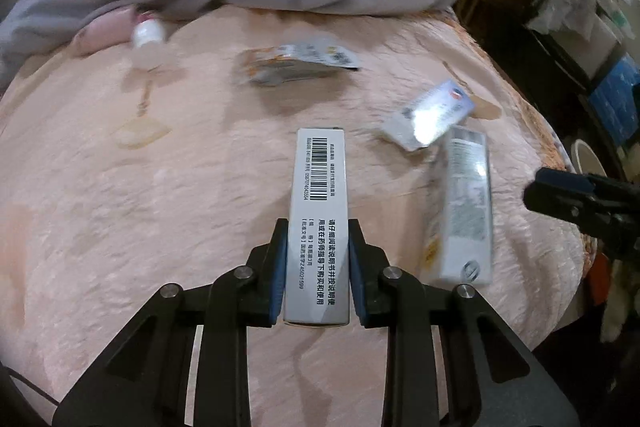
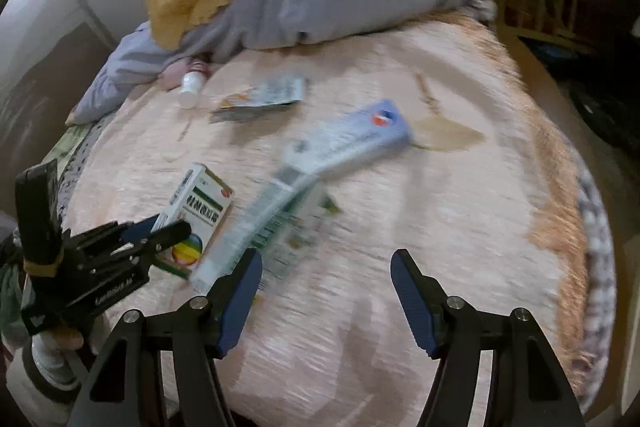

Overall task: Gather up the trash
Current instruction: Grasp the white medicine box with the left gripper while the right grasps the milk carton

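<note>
Left wrist view: left tongs (image 1: 318, 259) pinch a grey barcode carton (image 1: 318, 211) above the pink bedspread (image 1: 160, 187). Right wrist view: right tongs (image 2: 326, 269) spread, holding nothing; blurred long box (image 2: 256, 227) just ahead on the bedspread.

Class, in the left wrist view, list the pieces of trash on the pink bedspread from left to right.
white bottle → flattened foil packet → barcoded box held in the left gripper → blue-ended box
</note>
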`<state>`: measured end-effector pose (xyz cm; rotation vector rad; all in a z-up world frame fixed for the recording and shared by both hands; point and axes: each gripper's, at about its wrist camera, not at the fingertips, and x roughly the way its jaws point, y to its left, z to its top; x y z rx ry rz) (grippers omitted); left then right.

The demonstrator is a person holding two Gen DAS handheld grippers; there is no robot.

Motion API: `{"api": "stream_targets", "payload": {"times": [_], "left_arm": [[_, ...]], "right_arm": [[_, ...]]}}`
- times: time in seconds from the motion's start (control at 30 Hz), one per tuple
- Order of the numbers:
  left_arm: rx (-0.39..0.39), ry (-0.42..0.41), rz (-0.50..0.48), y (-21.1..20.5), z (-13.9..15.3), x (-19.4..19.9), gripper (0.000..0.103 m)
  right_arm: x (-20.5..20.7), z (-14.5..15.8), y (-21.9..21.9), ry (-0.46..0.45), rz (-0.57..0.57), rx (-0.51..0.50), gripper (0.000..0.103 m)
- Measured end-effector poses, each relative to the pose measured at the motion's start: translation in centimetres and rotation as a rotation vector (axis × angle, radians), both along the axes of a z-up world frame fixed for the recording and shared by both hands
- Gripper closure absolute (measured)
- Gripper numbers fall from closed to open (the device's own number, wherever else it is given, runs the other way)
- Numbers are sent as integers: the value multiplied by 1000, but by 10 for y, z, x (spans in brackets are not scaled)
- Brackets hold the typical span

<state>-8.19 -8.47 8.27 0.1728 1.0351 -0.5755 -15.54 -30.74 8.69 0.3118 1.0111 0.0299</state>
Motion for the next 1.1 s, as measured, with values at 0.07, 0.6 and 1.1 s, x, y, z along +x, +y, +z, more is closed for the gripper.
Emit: {"api": "stream_targets", "payload": {"times": [0.07,0.6,1.1], "left_arm": [[0,-1,25,15,2,0,78],[-61,17,13,15,4,-10,78],[-49,22,13,17,0,-19,78]], "right_arm": [[16,0,17,-2,22,-24,29],[-5,-18,-25,107,-66,-95,29],[37,-36,48,104,110,-93,29]]}}
